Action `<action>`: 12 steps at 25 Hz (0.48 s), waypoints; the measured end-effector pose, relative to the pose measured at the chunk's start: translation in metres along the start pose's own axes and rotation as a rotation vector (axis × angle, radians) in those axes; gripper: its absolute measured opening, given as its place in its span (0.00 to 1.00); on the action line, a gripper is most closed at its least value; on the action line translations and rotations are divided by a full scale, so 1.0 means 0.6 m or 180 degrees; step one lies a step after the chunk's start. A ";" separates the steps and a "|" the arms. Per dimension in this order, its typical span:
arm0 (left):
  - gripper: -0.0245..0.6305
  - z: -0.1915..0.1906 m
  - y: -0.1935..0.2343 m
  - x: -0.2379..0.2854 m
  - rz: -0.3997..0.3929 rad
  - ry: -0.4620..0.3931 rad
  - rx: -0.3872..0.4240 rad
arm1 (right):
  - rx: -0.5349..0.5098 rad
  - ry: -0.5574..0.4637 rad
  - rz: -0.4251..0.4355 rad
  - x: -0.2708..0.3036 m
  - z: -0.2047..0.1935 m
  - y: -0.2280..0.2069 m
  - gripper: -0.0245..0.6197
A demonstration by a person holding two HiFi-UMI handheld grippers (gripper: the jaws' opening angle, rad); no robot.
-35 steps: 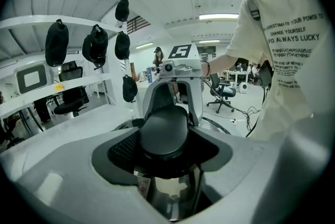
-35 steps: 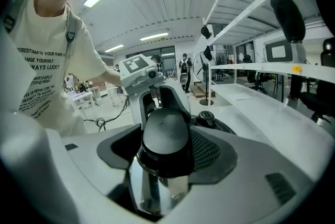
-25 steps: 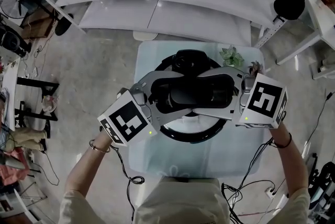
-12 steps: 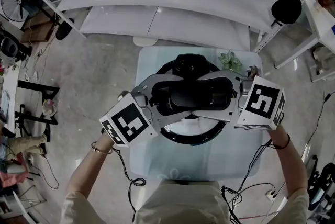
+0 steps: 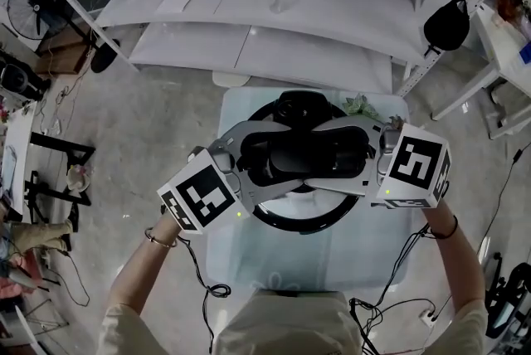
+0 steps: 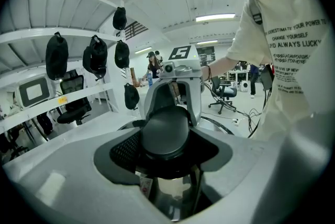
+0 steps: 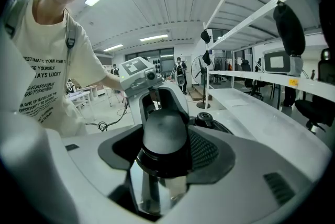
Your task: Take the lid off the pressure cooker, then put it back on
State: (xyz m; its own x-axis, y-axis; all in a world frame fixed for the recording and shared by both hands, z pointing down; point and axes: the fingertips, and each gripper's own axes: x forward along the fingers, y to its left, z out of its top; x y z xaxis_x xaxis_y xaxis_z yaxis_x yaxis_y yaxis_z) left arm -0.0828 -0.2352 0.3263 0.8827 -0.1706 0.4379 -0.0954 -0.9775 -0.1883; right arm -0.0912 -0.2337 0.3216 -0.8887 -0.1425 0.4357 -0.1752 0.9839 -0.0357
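The pressure cooker [image 5: 303, 221], with a black rim, stands on a small pale table [image 5: 241, 262]. Its silvery lid carries a long black handle [image 5: 303, 154] and a black knob [image 5: 300, 106] at the far side. My left gripper [image 5: 265, 161] comes in from the left and my right gripper [image 5: 344, 154] from the right. Each is shut on one end of that handle. In the left gripper view the handle [image 6: 165, 131] fills the gap between the jaws. The right gripper view shows the same handle [image 7: 163, 134], with the other gripper facing behind it. Whether the lid has left the pot is hidden.
A small green plant [image 5: 361, 104] sits at the table's far right corner. White shelving [image 5: 274, 21] runs along the back, with dark caps [image 5: 448, 23] hanging at the right. Cables [image 5: 211, 289] trail on the floor beside the person's legs.
Both grippers keep their hold on the handle. The left gripper has come up slightly. The head view has shifted, so the cooker sits a little lower in the picture.
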 end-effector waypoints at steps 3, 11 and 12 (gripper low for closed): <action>0.48 0.007 -0.003 -0.004 -0.0002 -0.0017 0.0033 | -0.0040 -0.0025 0.0005 -0.003 0.008 0.007 0.46; 0.48 0.039 -0.019 -0.012 -0.0028 -0.0077 0.0101 | -0.0063 -0.0020 -0.0077 -0.026 0.027 0.026 0.46; 0.48 0.041 -0.022 -0.014 -0.0028 -0.0084 0.0113 | -0.0070 -0.0020 -0.0088 -0.027 0.029 0.031 0.46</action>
State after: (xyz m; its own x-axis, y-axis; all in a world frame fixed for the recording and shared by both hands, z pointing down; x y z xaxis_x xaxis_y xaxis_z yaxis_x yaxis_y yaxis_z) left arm -0.0776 -0.2176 0.3033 0.8953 -0.1581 0.4165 -0.0716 -0.9738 -0.2158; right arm -0.0873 -0.2151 0.2979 -0.8863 -0.1704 0.4307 -0.1906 0.9817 -0.0039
